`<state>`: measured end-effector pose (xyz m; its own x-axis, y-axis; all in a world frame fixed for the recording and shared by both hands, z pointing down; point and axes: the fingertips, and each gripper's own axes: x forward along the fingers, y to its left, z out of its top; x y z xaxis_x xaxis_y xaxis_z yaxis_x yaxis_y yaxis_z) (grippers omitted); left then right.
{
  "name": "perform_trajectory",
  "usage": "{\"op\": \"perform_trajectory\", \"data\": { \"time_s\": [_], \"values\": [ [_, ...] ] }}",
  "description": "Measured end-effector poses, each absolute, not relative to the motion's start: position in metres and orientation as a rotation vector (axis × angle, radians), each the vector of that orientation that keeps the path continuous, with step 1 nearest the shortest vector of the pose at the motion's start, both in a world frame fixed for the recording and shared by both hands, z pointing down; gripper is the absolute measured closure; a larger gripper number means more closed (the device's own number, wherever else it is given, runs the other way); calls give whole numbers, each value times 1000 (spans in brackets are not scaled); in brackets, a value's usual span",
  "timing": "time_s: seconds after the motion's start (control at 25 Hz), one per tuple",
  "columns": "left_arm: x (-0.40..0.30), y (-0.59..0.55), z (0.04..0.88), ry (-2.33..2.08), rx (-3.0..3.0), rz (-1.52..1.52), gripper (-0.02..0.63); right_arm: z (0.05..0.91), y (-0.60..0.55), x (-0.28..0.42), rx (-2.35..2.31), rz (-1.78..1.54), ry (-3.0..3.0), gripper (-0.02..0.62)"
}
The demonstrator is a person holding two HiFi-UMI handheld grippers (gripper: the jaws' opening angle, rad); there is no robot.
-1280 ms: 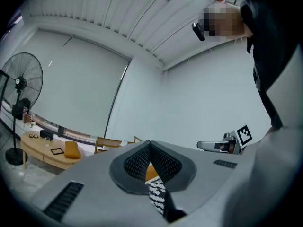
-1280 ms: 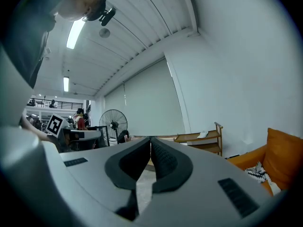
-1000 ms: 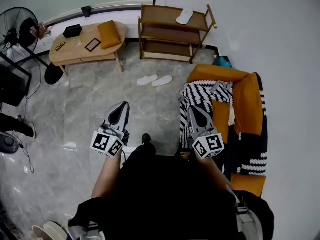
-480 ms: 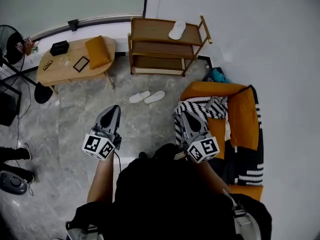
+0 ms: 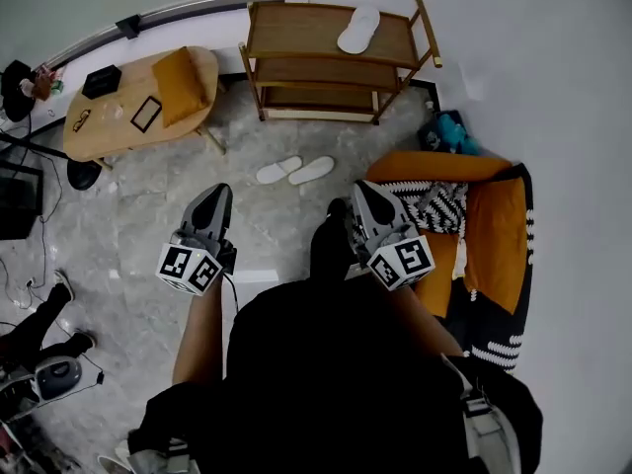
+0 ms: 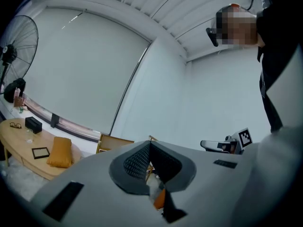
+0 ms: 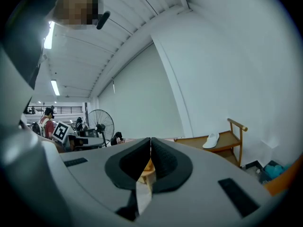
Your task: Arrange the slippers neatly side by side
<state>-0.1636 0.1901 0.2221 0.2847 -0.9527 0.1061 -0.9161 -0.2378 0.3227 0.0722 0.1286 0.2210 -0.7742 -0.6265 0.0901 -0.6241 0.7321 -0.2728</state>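
Ahead, 2 white slippers point(image 5: 312, 170) lie close together on open grey floor point(image 5: 267, 235), hemmed by the wooden shelf point(image 5: 306, 30) behind, the oval table point(image 5: 109, 126) on the left and the orange sofa point(image 5: 494, 215) on the right. 1 more slipper point(image 5: 358, 30) rests on the shelf's top. The left gripper point(image 5: 214, 197) and right gripper point(image 5: 365, 194) point level towards them, jaws pressed together, holding nothing.

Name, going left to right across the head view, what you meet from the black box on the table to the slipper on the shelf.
black box → picture frame → orange cushion → pair of white slippers → single white slipper
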Motion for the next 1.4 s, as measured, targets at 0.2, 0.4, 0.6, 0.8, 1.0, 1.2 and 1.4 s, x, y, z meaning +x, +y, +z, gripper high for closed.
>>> {"op": "perform_trajectory", "data": {
  "time_s": [0.2,0.4,0.6,0.8,1.0,1.2,1.4],
  "values": [
    [-172,106,242,-1749,2101,-132,591,225,21,78,-991,-574,2920,563],
    [-182,31,265,-1755,1959,-176,591,259,-56,79,-953,-728,2934,563],
    [-195,-23,305,-1724,1786,-269,591,308,-112,73,-924,-954,2923,563],
    [-248,-48,379,-1678,1552,-417,591,390,-146,54,-1008,-1311,2802,563],
    [-285,-53,494,-1582,1389,-405,591,511,-154,46,-1218,-1811,2444,563],
    [-305,-57,586,-1534,1449,-215,591,622,-130,28,-1438,-1918,2427,563],
    [-307,-53,636,-1542,1548,-85,591,724,-101,28,-1579,-2151,2271,563]
  ]
}}
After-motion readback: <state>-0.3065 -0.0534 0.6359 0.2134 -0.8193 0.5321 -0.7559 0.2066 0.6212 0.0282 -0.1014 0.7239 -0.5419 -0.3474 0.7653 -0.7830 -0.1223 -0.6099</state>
